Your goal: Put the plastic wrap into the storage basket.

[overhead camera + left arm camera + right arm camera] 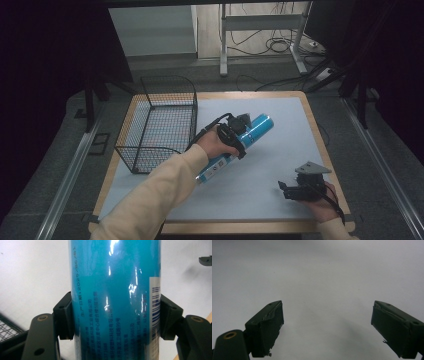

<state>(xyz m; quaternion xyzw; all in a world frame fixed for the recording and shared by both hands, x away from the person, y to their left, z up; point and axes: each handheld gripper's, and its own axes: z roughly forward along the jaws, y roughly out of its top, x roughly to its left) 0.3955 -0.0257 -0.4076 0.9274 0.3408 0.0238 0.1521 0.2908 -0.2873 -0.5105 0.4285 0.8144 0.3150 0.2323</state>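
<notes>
1. Over the bench (pixel 280 200), just right of the wire basket (pixel 160 125), the left gripper (pixel 235 131) holds the blue can (pixel 252 129) tilted; it could bump the basket's rim.
2. Up close, both jaws squeeze the shiny blue can (pixel 115 300); it could slip.
3. Near right, the right gripper (pixel 327 327) waits wide, holding nothing.

**Blue can against a pale mat**

A glossy blue cylindrical can (pixel 235 145), printed with dark text and a white barcode panel, is clamped by the black left gripper (pixel 235 135). A black wire-mesh basket (pixel 160 125) is seen on a light-grey mat (pixel 280 150) edged in wood.
</notes>
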